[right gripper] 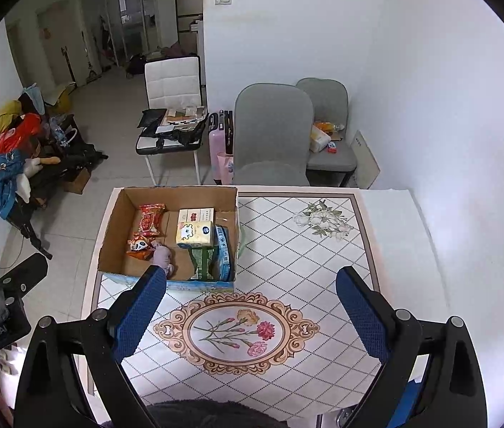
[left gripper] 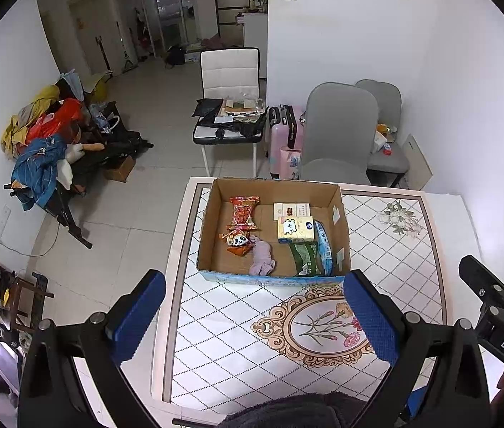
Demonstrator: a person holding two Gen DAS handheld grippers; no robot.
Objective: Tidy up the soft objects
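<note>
An open cardboard box (left gripper: 209,242) (right gripper: 109,242) stands on the table's far left part. In it lie a red snack bag (left gripper: 244,212) (right gripper: 150,218), a panda snack bag (left gripper: 238,241) (right gripper: 139,246), a purple plush toy (left gripper: 262,257) (right gripper: 162,255), two tissue packs (left gripper: 295,229) (right gripper: 194,232), a green pack (left gripper: 305,259) (right gripper: 202,263) and a blue pack (left gripper: 324,248) (right gripper: 224,251). My left gripper (left gripper: 252,315) is open and empty above the table, near the box. My right gripper (right gripper: 250,315) is open and empty over the flower medallion (right gripper: 235,328).
The table (left gripper: 412,267) (right gripper: 323,267) has a diamond-patterned cloth. Grey chairs (left gripper: 339,132) (right gripper: 271,132) stand behind it by the wall, with a pink suitcase (left gripper: 284,139) and a white chair (left gripper: 230,107). A pile of clothes (left gripper: 45,142) lies at left.
</note>
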